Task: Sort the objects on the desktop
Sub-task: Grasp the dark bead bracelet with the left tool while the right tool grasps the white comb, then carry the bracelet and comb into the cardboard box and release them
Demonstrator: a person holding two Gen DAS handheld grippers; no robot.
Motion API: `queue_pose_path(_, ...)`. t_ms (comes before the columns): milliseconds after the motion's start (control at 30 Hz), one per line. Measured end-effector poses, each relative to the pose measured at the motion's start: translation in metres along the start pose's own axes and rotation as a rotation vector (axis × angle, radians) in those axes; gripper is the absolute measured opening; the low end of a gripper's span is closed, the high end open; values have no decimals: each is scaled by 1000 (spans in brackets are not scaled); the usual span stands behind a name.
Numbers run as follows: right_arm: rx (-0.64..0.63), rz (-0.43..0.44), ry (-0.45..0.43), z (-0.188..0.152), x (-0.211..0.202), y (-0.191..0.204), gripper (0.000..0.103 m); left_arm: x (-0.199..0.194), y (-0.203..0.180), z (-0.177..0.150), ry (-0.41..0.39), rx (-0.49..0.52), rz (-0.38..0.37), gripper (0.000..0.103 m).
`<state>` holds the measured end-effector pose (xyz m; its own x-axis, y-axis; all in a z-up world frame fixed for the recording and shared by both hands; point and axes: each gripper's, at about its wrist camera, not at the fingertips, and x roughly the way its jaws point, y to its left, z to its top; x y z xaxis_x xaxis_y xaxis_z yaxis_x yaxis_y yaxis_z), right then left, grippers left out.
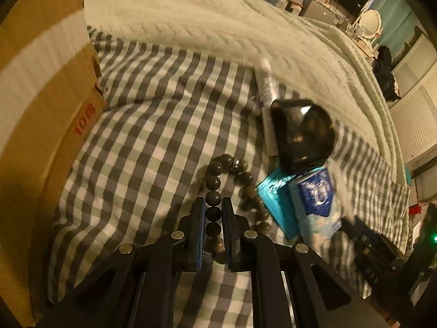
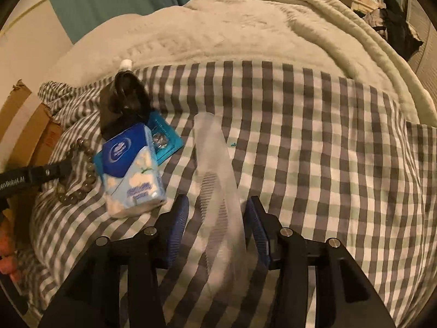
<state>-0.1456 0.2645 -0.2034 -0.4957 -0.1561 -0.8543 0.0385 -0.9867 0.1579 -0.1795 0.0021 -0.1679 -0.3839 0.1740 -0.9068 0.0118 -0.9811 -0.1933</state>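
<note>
My left gripper (image 1: 213, 205) is shut on a string of dark green beads (image 1: 218, 169) that lies on the checked bedsheet; several beads sit between its blue pads. The bead string also shows in the right wrist view (image 2: 82, 164), with the left gripper's finger on it. My right gripper (image 2: 217, 205) is open, its fingers on either side of a clear plastic sleeve holding a comb (image 2: 215, 164). A blue tissue pack (image 2: 131, 169) lies left of it, also in the left wrist view (image 1: 316, 199). A glossy black object (image 1: 300, 134) lies behind the pack.
A cardboard box (image 1: 41, 109) stands at the left edge of the bed. A teal card (image 2: 165, 138) lies under the tissue pack. A white tube (image 1: 266, 82) lies behind the black object. A cream blanket (image 2: 245, 27) covers the far bed.
</note>
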Motion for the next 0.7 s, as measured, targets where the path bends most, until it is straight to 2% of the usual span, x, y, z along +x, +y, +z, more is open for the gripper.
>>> queue_pose_path(133, 23, -39, -35, -1, -2, -1, 27, 3, 0, -3, 3, 6, 7, 11)
queue_pose_path(267, 65, -8, -63, 2, -12, -4, 26, -9, -2, -1, -30, -4, -28, 11)
queue_pose_path(500, 91, 16, -128, 13, -60, -4, 26, -55, -18, 3, -105, 15, -113, 11)
queue_pose_path(700, 61, 34, -190, 23, -108, 23, 26, -108, -25, 15, -174, 50, -153, 11)
